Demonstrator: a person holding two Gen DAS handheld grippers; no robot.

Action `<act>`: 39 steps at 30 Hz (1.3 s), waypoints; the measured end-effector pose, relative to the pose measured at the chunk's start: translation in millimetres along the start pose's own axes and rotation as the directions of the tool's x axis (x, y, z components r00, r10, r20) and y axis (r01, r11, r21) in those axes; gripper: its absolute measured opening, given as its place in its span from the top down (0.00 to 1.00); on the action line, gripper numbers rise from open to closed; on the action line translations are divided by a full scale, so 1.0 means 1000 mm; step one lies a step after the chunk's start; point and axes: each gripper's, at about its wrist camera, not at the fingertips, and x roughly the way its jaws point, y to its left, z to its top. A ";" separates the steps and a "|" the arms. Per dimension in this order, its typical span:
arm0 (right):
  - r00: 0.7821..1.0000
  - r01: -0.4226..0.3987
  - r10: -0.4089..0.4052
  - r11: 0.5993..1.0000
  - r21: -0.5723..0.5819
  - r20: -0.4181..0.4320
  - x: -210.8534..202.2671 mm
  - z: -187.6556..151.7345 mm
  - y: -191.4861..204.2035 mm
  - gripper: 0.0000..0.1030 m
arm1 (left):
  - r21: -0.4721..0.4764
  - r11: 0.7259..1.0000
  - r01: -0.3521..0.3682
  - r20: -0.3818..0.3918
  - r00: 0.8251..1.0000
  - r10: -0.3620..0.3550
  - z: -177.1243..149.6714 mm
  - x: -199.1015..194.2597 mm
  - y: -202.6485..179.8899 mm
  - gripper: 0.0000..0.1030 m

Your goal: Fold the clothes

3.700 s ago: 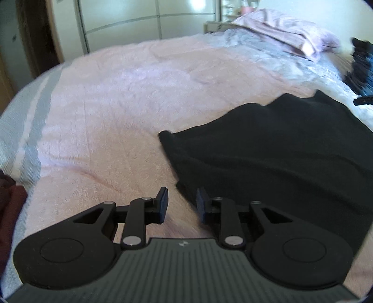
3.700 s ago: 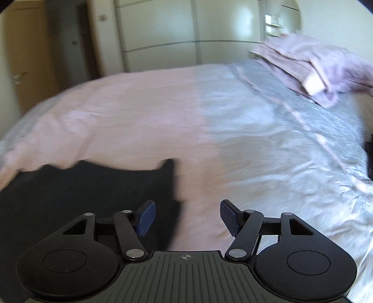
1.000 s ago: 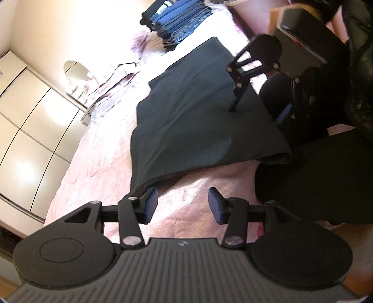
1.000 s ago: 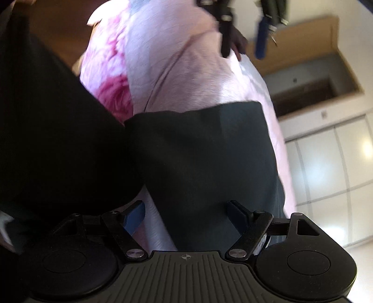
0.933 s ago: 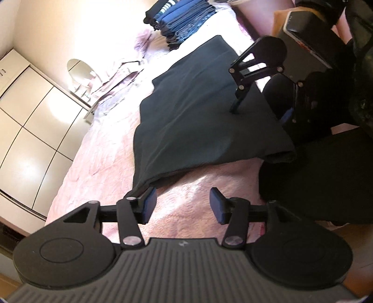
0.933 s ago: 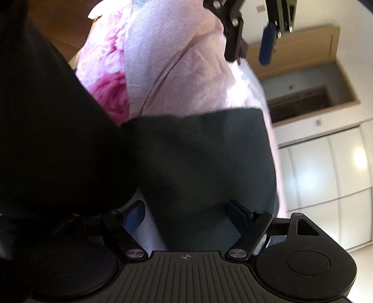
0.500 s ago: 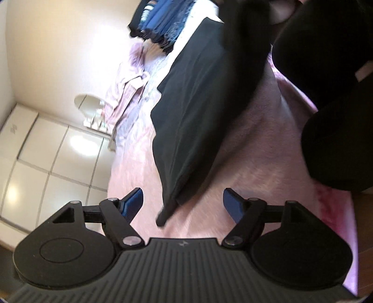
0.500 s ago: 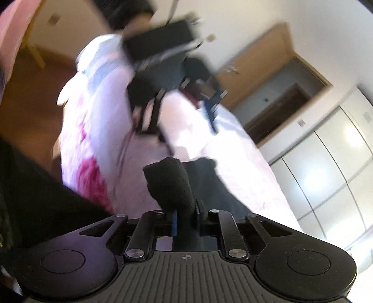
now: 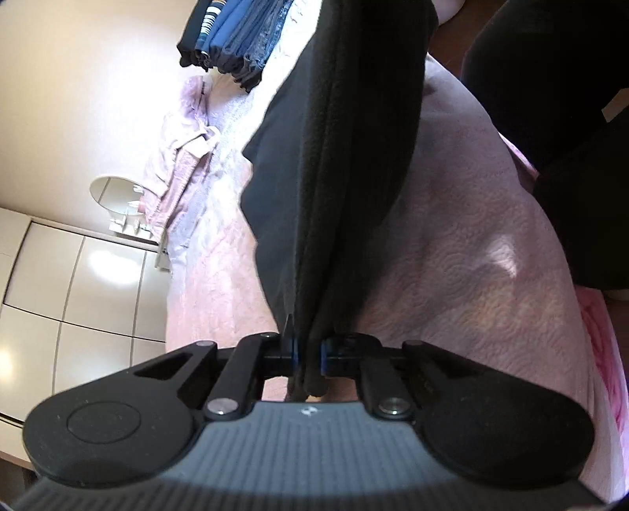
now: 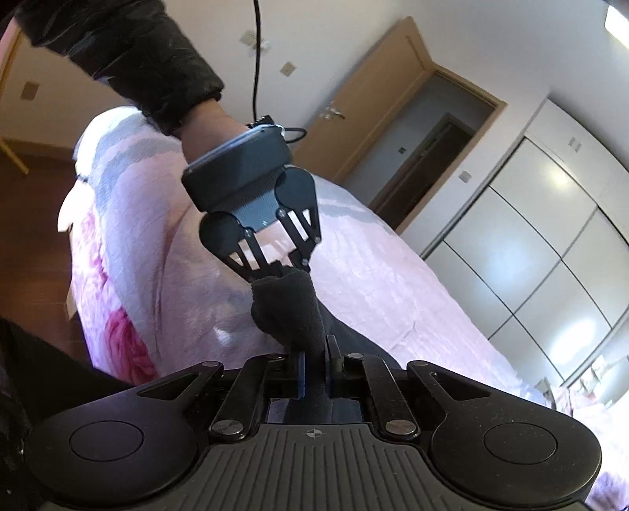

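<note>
A black garment [image 9: 354, 157] lies partly on the pink bed [image 9: 471, 236], and its near edge is lifted in a taut fold. My left gripper [image 9: 308, 350] is closing, its pads pressing on one end of that edge. In the right wrist view my right gripper [image 10: 313, 361] is also closing, clamped on the bunched other end of the black garment [image 10: 291, 306]. A short way ahead there, the left gripper [image 10: 281, 271] pinches the same fold, held by a hand in a dark sleeve [image 10: 129, 59]. Most of the garment is hidden in the right wrist view.
A stack of folded blue and dark clothes [image 9: 232, 35] sits at the far end of the bed, with lilac bedding [image 9: 177, 157] beside it. White wardrobe doors [image 10: 550, 255] and a wooden doorway [image 10: 377, 137] stand beyond. The person's dark clothing [image 9: 570, 118] fills the right.
Both grippers were open over the flat garment a second ago. Each has since shut on its near edge and lifted it off the bed, the right one rising most. Both views have rolled.
</note>
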 end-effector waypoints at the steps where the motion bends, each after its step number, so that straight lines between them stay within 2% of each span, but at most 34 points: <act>1: 1.000 0.001 -0.001 1.000 0.012 0.007 -0.004 0.002 -0.001 0.94 | -0.004 1.000 -0.002 -0.002 1.000 0.002 0.000 -0.006 0.001 0.93; 4: 0.999 -0.020 0.019 0.999 0.026 0.041 -0.018 0.011 0.006 0.95 | -0.019 1.000 -0.002 -0.013 1.000 0.001 -0.001 -0.028 0.002 0.93; 7: 0.994 -0.082 0.078 0.995 0.054 0.076 -0.029 0.019 0.019 0.95 | -0.037 0.999 0.028 -0.033 0.999 -0.029 -0.002 -0.049 0.000 0.93; 11: 0.988 -0.111 0.099 0.988 0.108 0.117 -0.043 0.020 0.014 0.95 | -0.010 1.000 0.013 -0.040 0.999 -0.014 0.008 -0.053 0.021 0.93; 15: 0.988 -0.033 -0.004 0.970 0.242 0.154 -0.060 0.016 -0.027 0.95 | 0.028 0.999 -0.031 -0.002 1.000 0.031 0.040 -0.035 0.072 0.91; 18: 0.979 0.056 -0.131 0.912 0.407 0.158 -0.079 -0.002 -0.070 0.95 | 0.074 0.996 -0.056 0.052 0.997 0.052 0.078 -0.004 0.111 0.91; 22: 0.956 0.169 -0.277 0.795 0.583 0.100 -0.101 -0.047 -0.122 0.95 | 0.155 0.987 -0.052 0.115 0.993 0.034 0.134 0.057 0.147 0.89; 25: 0.942 0.224 -0.336 0.674 0.704 0.022 -0.109 -0.094 -0.152 0.95 | 0.205 0.979 -0.007 0.142 0.990 -0.022 0.170 0.128 0.147 0.88; 27: 0.938 0.248 -0.343 0.560 0.791 -0.051 -0.106 -0.131 -0.163 0.95 | 0.189 0.981 0.040 0.140 0.988 -0.067 0.188 0.177 0.137 0.82; 29: 0.933 0.271 -0.337 0.433 0.860 -0.124 -0.103 -0.169 -0.173 0.95 | 0.126 0.986 0.107 0.116 0.986 -0.122 0.199 0.226 0.125 0.74; 30: 0.936 0.272 -0.311 0.353 0.895 -0.162 -0.100 -0.189 -0.176 0.95 | 0.098 0.986 0.137 0.095 0.985 -0.147 0.202 0.249 0.121 0.73; 32: 0.941 0.273 -0.264 0.218 0.937 -0.212 -0.098 -0.222 -0.176 0.95 | 0.050 0.986 0.158 0.077 0.984 -0.161 0.197 0.268 0.121 0.73; 34: 0.946 0.264 -0.231 0.147 0.953 -0.227 -0.099 -0.241 -0.169 0.95 | 0.002 0.985 0.172 0.063 0.983 -0.171 0.192 0.282 0.122 0.72; 35: 0.948 0.254 -0.232 0.130 0.958 -0.219 -0.102 -0.246 -0.167 0.95 | -0.043 0.983 0.176 0.062 0.983 -0.173 0.185 0.283 0.130 0.71; 37: 0.951 0.234 -0.233 0.104 0.967 -0.205 -0.104 -0.250 -0.162 0.95 | -0.169 0.971 0.170 0.069 0.985 -0.161 0.165 0.270 0.153 0.61; 38: 0.952 0.226 -0.233 0.090 0.970 -0.200 -0.104 -0.251 -0.160 0.95 | -0.253 0.953 0.168 0.074 0.985 -0.154 0.152 0.265 0.169 0.60; 39: 0.952 0.219 -0.234 0.073 0.973 -0.197 -0.102 -0.250 -0.158 0.94 | -0.346 0.922 0.172 0.077 0.985 -0.155 0.140 0.260 0.184 0.59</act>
